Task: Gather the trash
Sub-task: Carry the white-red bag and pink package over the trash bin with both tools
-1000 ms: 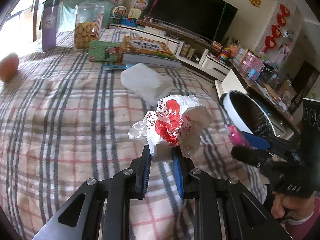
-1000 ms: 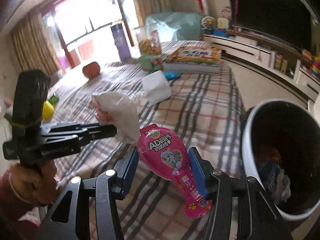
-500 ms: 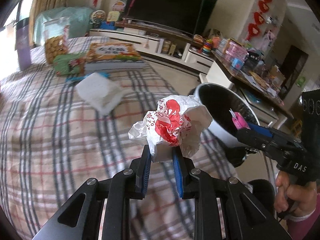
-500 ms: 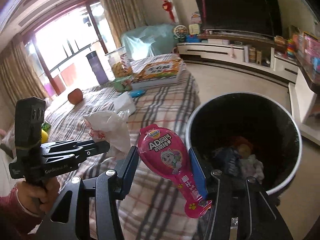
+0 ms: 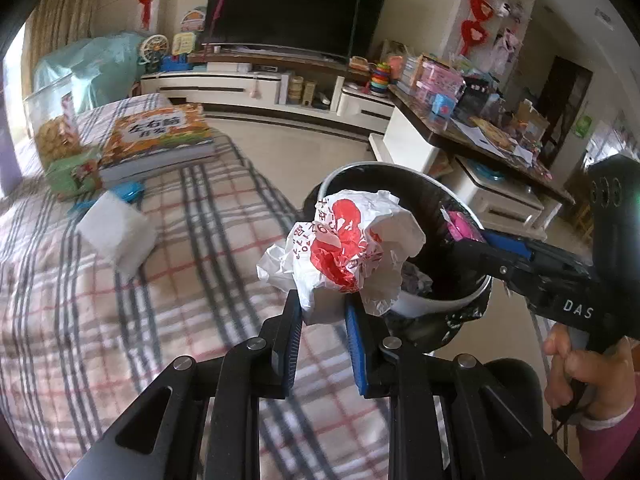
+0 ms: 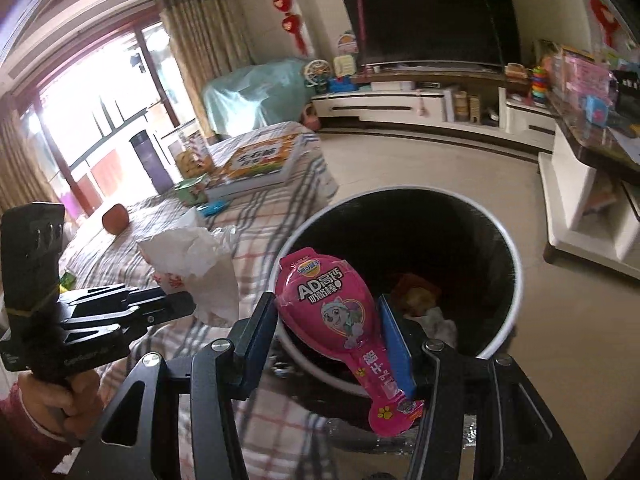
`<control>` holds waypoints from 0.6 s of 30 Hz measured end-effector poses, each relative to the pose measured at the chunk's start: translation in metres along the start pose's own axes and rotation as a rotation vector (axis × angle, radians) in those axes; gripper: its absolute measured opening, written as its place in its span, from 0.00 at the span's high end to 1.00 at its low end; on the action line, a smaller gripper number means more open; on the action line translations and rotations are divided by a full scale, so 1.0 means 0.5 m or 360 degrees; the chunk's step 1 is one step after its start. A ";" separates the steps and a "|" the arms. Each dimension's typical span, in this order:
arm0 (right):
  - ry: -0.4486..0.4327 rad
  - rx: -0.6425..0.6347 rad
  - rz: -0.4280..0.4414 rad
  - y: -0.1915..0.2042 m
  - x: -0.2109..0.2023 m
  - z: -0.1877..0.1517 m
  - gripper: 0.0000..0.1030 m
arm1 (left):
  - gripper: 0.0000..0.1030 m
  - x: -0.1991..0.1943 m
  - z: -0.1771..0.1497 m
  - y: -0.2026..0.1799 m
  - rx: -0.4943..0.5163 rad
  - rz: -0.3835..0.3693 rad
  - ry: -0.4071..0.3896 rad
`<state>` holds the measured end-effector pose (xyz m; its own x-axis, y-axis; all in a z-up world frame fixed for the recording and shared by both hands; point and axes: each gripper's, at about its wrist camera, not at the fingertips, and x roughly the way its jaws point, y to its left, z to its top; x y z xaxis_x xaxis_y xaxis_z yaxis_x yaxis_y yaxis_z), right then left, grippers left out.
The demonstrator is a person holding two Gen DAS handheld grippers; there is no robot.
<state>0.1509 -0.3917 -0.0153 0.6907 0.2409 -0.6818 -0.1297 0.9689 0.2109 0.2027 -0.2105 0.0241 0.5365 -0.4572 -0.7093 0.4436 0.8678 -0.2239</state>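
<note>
The left gripper (image 5: 322,312) is squeezed tight on a crumpled bag (image 5: 344,252), white with red print; the bag sticks up from between the blue pads (image 5: 289,340) and sits just at the near edge of the bin (image 5: 436,300); in the right wrist view the same bag (image 6: 192,264) shows on the left, over the bed (image 6: 256,232), held by the left gripper (image 6: 180,300); the right gripper (image 6: 328,328) is clamped on a pink wrapper (image 6: 332,312) with a cartoon dog on it; the wrapper's round top is over the near rim of the bin (image 6: 508,320) and its thin tail hangs down past the pads on the near side; the bin is round, white on its rim and black inside, with some trash (image 6: 424,300) at the bottom; it stands on the floor just right of the bed; in the left wrist view the right gripper (image 5: 476,240) reaches in from the right, over the bin, with a bit of the pink wrapper (image 5: 460,226) showing; on the checked bed (image 5: 80,320) lies a white tissue pack (image 5: 116,236), well left of the bag; farther off are a big book (image 5: 160,136), a green box (image 5: 68,176) and a cookie jar (image 5: 52,128); a TV (image 5: 292,8) hangs on the far wall.
</note>
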 end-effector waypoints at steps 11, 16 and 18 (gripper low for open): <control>0.0006 0.0058 -0.0053 -0.062 0.004 0.017 0.49 | 0.80 0.043 0.046 -0.051 0.0097 0.0002 0.0031; 0.0004 0.0062 -0.0067 -0.075 0.004 0.023 0.49 | 0.80 0.059 0.061 -0.068 0.0126 0.0003 0.0041; 0.0006 0.0056 -0.0074 -0.077 0.005 0.027 0.49 | 0.80 0.063 0.066 -0.071 0.0134 -0.0002 0.0044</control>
<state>0.1672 -0.4290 -0.0158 0.6929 0.1960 -0.6939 -0.0725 0.9764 0.2034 0.2275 -0.2619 0.0316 0.5165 -0.4517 -0.7274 0.5038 0.8473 -0.1684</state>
